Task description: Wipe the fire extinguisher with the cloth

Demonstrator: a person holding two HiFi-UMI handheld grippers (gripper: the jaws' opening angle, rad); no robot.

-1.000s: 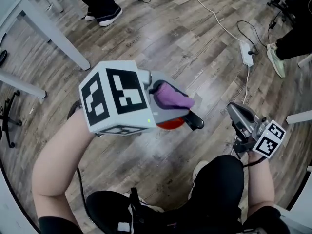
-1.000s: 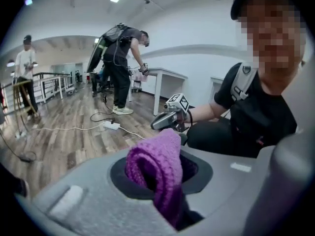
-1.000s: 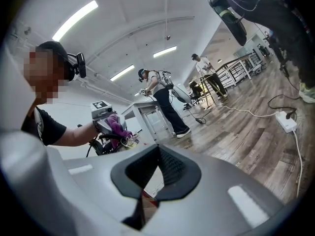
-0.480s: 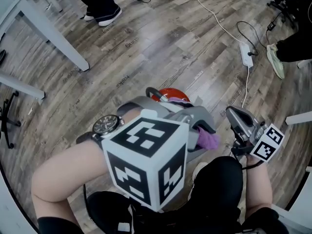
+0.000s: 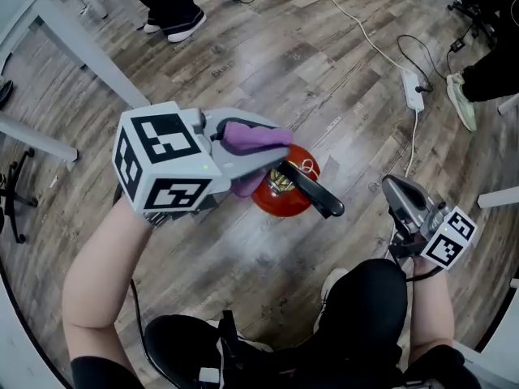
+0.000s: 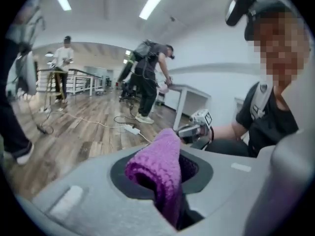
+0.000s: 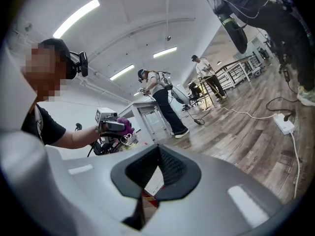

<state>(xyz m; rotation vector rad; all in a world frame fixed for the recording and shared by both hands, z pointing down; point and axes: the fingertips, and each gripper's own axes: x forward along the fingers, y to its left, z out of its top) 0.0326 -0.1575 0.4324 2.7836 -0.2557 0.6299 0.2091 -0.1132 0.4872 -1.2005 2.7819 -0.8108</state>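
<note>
Left gripper [image 5: 261, 159] pinches the purple cloth [image 5: 253, 138], a fold bulging out between its jaws. Right gripper [image 5: 395, 191] is pressed together on nothing and sits well off to the side. The fire extinguisher [image 5: 280, 202] stands upright on the floor [image 5: 243, 63], long axis vertical, its top just beyond the cloth. Left hand is nearer, and contact can't be confirmed.

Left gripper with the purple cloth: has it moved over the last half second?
Yes. In the head view the left gripper swung from below the fire extinguisher to its left side, with the cloth clamped in it.
</note>
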